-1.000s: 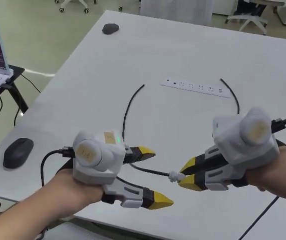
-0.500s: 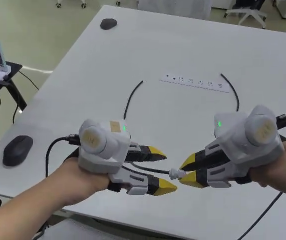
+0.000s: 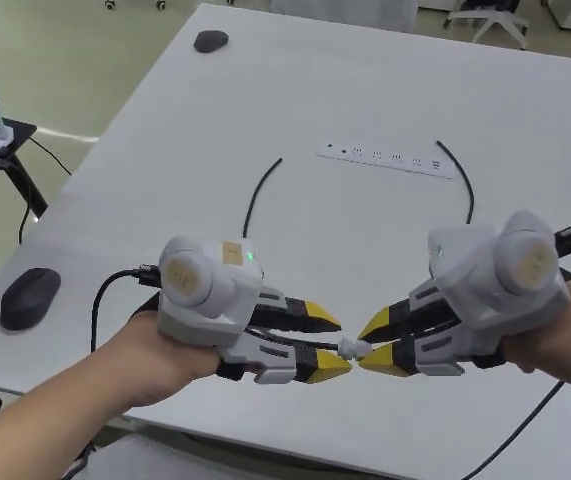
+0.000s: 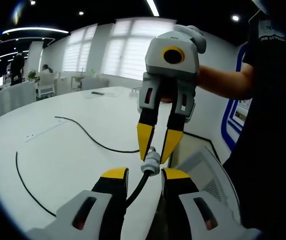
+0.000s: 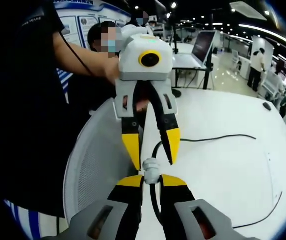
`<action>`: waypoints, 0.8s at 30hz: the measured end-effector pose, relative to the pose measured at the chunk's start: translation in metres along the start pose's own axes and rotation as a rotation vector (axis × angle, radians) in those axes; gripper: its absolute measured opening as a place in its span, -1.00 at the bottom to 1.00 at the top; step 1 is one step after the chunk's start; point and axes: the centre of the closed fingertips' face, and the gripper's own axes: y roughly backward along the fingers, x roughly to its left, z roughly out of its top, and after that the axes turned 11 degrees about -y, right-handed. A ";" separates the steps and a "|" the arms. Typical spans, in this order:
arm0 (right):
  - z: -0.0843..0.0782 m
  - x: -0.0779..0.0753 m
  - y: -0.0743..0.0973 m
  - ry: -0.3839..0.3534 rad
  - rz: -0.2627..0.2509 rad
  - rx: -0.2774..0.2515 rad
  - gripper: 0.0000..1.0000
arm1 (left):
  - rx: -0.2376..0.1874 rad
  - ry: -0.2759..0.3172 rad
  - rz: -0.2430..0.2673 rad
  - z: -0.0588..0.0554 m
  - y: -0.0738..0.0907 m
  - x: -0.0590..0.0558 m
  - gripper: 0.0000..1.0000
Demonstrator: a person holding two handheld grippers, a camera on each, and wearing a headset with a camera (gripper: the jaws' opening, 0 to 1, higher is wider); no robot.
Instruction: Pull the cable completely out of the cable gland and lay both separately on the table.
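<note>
At right tool (image 3: 367,347): gland (image 3: 349,349) (cable (image 4: 137,187) attached).

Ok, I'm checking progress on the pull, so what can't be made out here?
How much cable sits inside the gland: too small, all views.
Cable's middle stretch: head view, hidden behind the left gripper.
Black lead by the power strip: head view, lower end behind the right gripper.

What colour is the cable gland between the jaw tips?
White, perhaps very light grey. The cable gland shows best in the right gripper view.
</note>
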 end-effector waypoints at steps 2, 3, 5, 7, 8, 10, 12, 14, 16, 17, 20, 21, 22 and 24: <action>-0.001 0.000 0.000 0.006 0.002 0.000 -0.86 | -0.002 -0.001 -0.006 0.000 0.000 -0.001 -0.53; -0.001 0.000 0.000 0.011 0.003 -0.001 -0.86 | -0.003 -0.002 -0.008 0.000 -0.001 -0.002 -0.54; -0.002 0.001 0.000 0.016 0.004 -0.003 -0.86 | -0.003 -0.013 -0.019 0.001 -0.002 -0.005 -0.58; -0.003 0.001 0.000 0.018 0.009 -0.004 -0.86 | -0.003 -0.019 -0.032 0.000 -0.004 -0.008 -0.63; -0.004 0.001 0.000 0.026 0.010 -0.005 -0.86 | -0.004 -0.030 -0.036 0.000 -0.004 -0.009 -0.66; -0.006 0.000 0.000 0.036 0.010 -0.003 -0.86 | 0.000 -0.035 -0.038 0.001 -0.006 -0.010 -0.67; -0.007 0.001 0.000 0.051 0.011 -0.003 -0.86 | 0.001 -0.039 -0.041 0.000 -0.007 -0.010 -0.68; -0.007 0.001 0.000 0.060 0.011 -0.004 -0.86 | 0.002 -0.037 -0.043 0.000 -0.007 -0.011 -0.68; -0.008 0.001 0.001 0.080 0.012 -0.007 -0.86 | -0.001 -0.035 -0.045 0.000 -0.008 -0.011 -0.68; -0.008 0.001 0.002 0.092 0.013 -0.009 -0.86 | -0.005 -0.030 -0.046 0.001 -0.008 -0.011 -0.68; -0.008 0.001 0.003 0.106 0.016 -0.018 -0.87 | -0.016 -0.029 -0.048 0.003 -0.008 -0.011 -0.68; -0.008 0.001 0.004 0.107 0.019 -0.021 -0.87 | -0.017 -0.032 -0.049 0.003 -0.008 -0.011 -0.68; -0.008 0.000 0.004 0.104 0.021 -0.023 -0.87 | -0.019 -0.034 -0.049 0.004 -0.009 -0.011 -0.68; -0.008 0.000 0.005 0.107 0.023 -0.028 -0.87 | -0.021 -0.038 -0.049 0.004 -0.009 -0.011 -0.68</action>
